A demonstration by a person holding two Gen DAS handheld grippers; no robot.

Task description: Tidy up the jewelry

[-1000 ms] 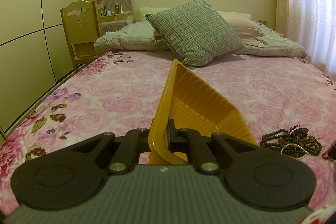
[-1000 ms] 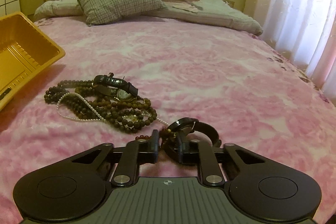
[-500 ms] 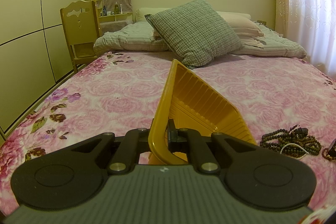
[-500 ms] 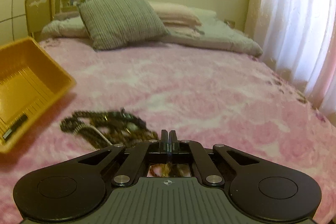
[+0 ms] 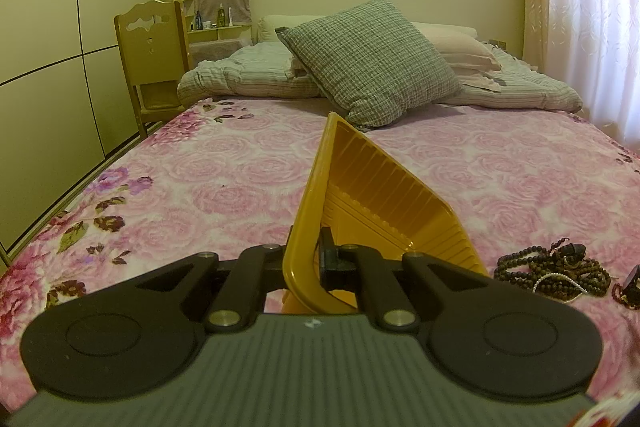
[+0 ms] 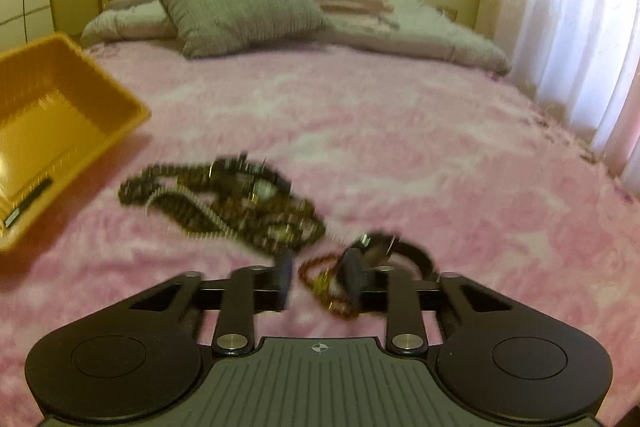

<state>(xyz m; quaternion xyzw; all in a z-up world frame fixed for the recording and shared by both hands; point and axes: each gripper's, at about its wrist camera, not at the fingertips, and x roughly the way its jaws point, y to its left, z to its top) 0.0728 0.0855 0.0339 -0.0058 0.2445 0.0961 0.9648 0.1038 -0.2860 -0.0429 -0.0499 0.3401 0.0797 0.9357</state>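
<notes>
My left gripper (image 5: 308,259) is shut on the near rim of a yellow plastic tray (image 5: 380,195), which is held tilted above the bed. A tangle of dark bead strings, a white pearl strand and a black-strapped watch forms the jewelry pile (image 6: 228,199) on the pink bedspread, and the jewelry pile (image 5: 556,271) also shows at the right of the left wrist view. My right gripper (image 6: 319,263) sits low over the bed with its jaws opening. A reddish bead bracelet (image 6: 320,283) lies between them, unpinched. A second black watch (image 6: 384,245) lies just beyond the right finger. The right wrist view is blurred.
The yellow tray (image 6: 60,115) hangs to the left of the pile. A grey checked cushion (image 5: 372,63) and pillows lie at the head of the bed. A wooden chair (image 5: 152,55) stands at the far left, and white curtains (image 6: 568,7) hang on the right.
My right gripper was shut half a second ago and its jaws now stand apart around the reddish bracelet. It has dipped back toward the bed. The left gripper and tray have not moved.
</notes>
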